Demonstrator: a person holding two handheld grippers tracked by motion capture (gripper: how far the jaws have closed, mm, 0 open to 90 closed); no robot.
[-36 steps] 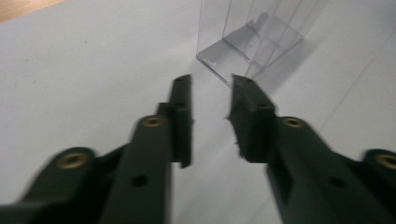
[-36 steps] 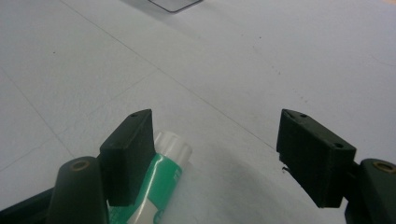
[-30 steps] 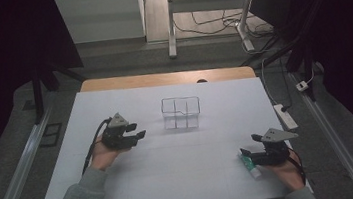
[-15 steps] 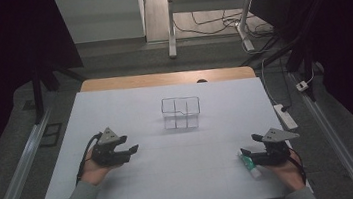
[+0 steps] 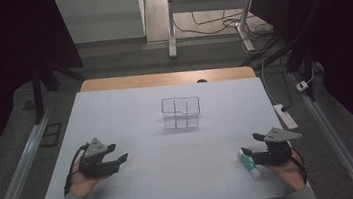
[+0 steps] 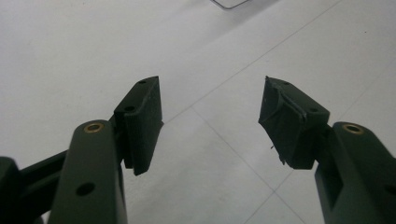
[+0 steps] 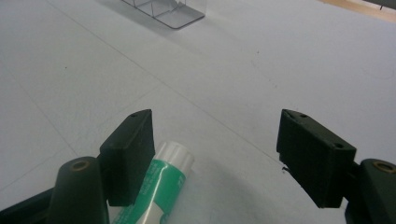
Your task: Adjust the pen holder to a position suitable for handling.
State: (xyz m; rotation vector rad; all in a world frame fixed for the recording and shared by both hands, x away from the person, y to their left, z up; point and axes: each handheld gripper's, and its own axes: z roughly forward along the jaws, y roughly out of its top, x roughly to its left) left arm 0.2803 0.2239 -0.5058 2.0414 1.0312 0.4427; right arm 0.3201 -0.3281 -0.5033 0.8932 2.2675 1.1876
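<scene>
Your left gripper [image 5: 121,158] has drawn back from the box [image 5: 181,113], jaws just spread, nothing between. Right gripper [image 7: 217,158] stands open; the tube [image 7: 159,186] lies against its left jaw, ungripped: close next.

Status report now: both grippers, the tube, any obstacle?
Left gripper open, empty. Right gripper open around green-white tube on table. Nothing blocking.

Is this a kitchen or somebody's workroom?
Probably a workroom or lab, not a kitchen: a plain white-covered table stands in a dim room, loose black cables trail across the floor, and a white power strip lies beside the table.
</scene>
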